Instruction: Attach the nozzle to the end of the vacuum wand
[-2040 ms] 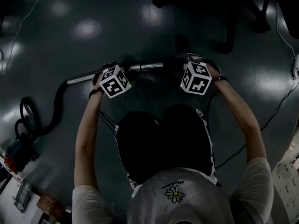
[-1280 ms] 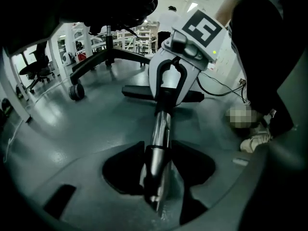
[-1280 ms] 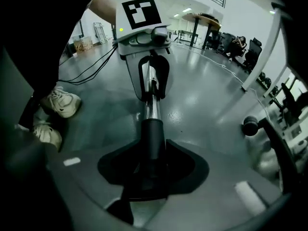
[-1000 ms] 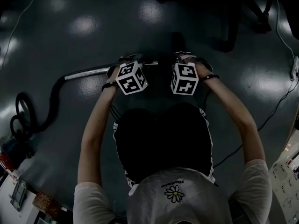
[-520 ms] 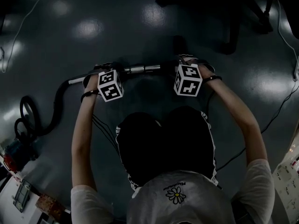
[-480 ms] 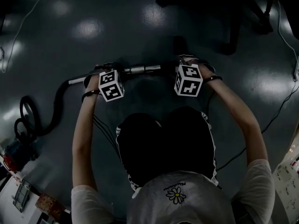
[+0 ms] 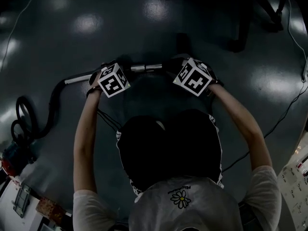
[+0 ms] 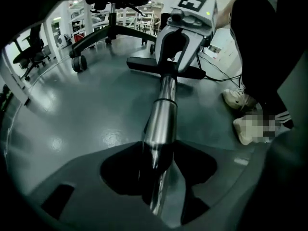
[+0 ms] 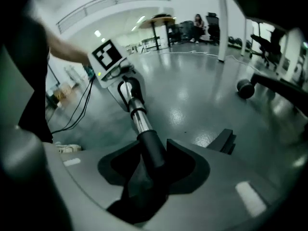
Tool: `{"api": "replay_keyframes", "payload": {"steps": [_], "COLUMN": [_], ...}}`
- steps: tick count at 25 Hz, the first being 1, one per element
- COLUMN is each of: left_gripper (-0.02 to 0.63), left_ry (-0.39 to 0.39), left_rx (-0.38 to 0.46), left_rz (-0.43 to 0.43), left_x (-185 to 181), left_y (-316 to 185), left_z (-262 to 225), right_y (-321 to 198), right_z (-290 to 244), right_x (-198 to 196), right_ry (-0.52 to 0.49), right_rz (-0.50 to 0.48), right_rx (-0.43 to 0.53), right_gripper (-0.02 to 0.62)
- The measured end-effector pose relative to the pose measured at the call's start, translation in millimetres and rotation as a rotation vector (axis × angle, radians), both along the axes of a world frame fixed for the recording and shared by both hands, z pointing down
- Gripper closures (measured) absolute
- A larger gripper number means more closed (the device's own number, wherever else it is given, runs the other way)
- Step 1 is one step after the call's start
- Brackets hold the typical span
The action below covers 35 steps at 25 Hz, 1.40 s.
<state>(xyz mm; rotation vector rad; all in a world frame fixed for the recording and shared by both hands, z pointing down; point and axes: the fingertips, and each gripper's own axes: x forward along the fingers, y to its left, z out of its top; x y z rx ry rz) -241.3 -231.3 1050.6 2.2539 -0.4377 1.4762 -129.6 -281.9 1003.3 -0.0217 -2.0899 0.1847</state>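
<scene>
The chrome vacuum wand [image 7: 144, 68] lies crosswise in front of the person, held above the floor. My left gripper [image 7: 109, 71] is on its thicker tube [image 8: 159, 124]. Its jaws have just been opening, and both tips still rest against the tube's sides [image 8: 160, 146]. My right gripper [image 7: 182, 65] is shut on the black sleeve [image 9: 150, 150] at the wand's other end. The black floor nozzle [image 8: 163, 69] sits crosswise at that end, under the right gripper. Whether it is fully seated on the wand I cannot tell.
The black hose [image 7: 53, 105] curves from the wand's left end to the vacuum body [image 7: 12, 158]. An office chair base with castors [image 8: 110, 32] stands beyond the nozzle. A cable [image 7: 288, 105] crosses the floor at the right. The person's shoes [image 8: 238, 100] are close by.
The left gripper has slid left along the wand, away from the right gripper, then stayed there. The right gripper has rolled on the spot, turning its cube. The wand has hardly moved.
</scene>
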Motion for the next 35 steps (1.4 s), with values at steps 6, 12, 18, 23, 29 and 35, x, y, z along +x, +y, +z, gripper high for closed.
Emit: {"api": "replay_keyframes", "payload": {"steps": [6,12,18,23,29,35], "left_gripper": [0.399,0.603,0.603,0.603,0.603,0.603], "left_ry": [-0.013,0.175,0.828,0.751,0.72,0.733], "left_rx": [-0.032,0.252,0.5,0.757,1.005,1.034], "left_rz": [0.04,-0.464,-1.382,-1.527,-1.276,-1.202], "left_x": [8,20,-2,-12,21,45], "left_y": [6,-53,-68,-27,-28,-29], "left_z": [-3,-218,-597,-821,-938,-954], "right_y": [-6,-75,-83,-64,-43,-31], "right_z": [-22,-241,-549,-762,-870,-882], "right_x": [1,25,46,72,75,72], "right_ry": [-0.083,-0.289,-0.458,-0.556,-0.733,-0.758], "right_rz": [0.108,0.623,0.903,1.063,1.019,0.978], "right_rx": [0.037,0.027,0.048,0.125,0.215,0.229], "right_gripper": [0.488,0.592,0.591,0.591,0.591,0.591]}}
